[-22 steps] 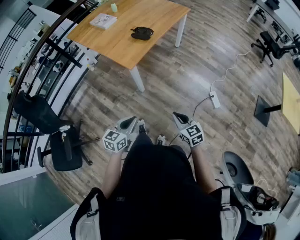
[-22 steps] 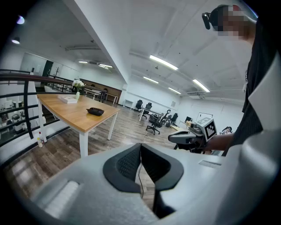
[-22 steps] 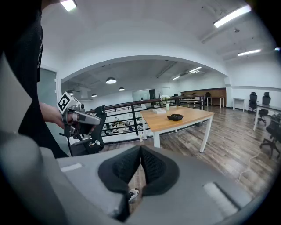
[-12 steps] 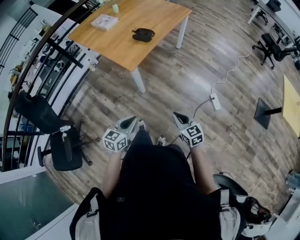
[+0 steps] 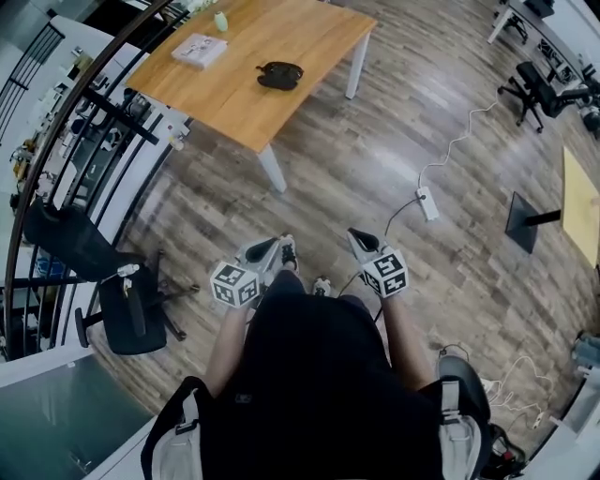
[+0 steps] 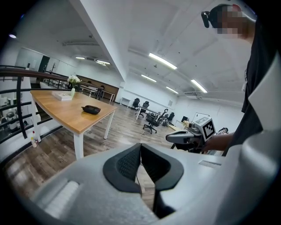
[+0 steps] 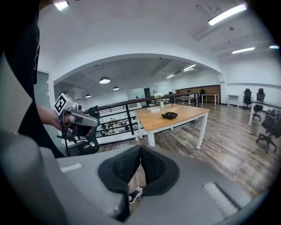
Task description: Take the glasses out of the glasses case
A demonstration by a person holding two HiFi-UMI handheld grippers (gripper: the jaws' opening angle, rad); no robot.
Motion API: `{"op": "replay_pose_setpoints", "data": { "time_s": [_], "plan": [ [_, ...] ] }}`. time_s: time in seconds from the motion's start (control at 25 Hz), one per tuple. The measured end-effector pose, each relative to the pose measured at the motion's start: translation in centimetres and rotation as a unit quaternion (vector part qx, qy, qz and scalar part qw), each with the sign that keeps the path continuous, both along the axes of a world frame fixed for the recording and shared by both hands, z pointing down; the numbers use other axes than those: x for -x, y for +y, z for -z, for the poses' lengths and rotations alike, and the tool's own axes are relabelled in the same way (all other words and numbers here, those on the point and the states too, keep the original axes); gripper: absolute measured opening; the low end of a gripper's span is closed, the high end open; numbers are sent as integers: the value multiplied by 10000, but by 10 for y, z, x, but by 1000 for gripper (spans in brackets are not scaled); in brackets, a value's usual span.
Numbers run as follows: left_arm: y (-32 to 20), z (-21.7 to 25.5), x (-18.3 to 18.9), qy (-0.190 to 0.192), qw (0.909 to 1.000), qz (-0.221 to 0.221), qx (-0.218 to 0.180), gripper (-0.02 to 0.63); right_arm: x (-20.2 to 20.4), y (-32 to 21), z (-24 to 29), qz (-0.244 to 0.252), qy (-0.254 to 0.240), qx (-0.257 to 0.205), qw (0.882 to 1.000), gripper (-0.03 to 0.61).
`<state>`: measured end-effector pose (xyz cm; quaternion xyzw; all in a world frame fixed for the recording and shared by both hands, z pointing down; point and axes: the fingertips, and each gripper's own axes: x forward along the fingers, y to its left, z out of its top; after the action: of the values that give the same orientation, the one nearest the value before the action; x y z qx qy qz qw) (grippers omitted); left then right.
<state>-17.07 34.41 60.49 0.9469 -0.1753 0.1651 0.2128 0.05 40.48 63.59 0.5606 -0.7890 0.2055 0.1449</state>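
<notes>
The black glasses case (image 5: 279,75) lies closed on a wooden table (image 5: 309,28) far ahead of me; it also shows small in the left gripper view (image 6: 91,109) and the right gripper view (image 7: 169,115). I see no glasses outside it. My left gripper (image 5: 275,247) and right gripper (image 5: 360,238) are held close to the body over the floor, well short of the table. Both are shut with nothing between the pads (image 6: 131,160) (image 7: 151,165). Each gripper shows in the other's view: the right gripper (image 6: 184,138), the left gripper (image 7: 81,119).
A book (image 5: 198,50) and a small green bottle (image 5: 220,21) sit at the table's far end. A black office chair (image 5: 131,300) stands at left by a dark railing (image 5: 84,103). A power strip (image 5: 427,202) with cable lies on the wood floor to the right.
The head view has shifted a little, and the round base at lower right has slid out of sight. Both grippers stay shut in front of the body.
</notes>
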Motion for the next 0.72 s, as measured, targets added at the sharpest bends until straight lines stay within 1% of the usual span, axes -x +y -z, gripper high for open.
{"op": "replay_pose_setpoints", "data": {
  "time_s": [0.2,0.4,0.52,0.72],
  "plan": [
    [-34,1,-13,51,9999,-141,56,11,-11,-29,0,-102,29,156,9998,3],
    [-75,7,-13,85,9999,-36,59,11,-17,-68,4,-43,104,189,9998,3],
    [-102,10,-7,108,9999,81,50,11,-13,-98,6,53,126,168,9998,3],
    [-142,5,15,114,9995,282,128,11,9,-148,13,281,167,120,9994,3]
  ]
}}
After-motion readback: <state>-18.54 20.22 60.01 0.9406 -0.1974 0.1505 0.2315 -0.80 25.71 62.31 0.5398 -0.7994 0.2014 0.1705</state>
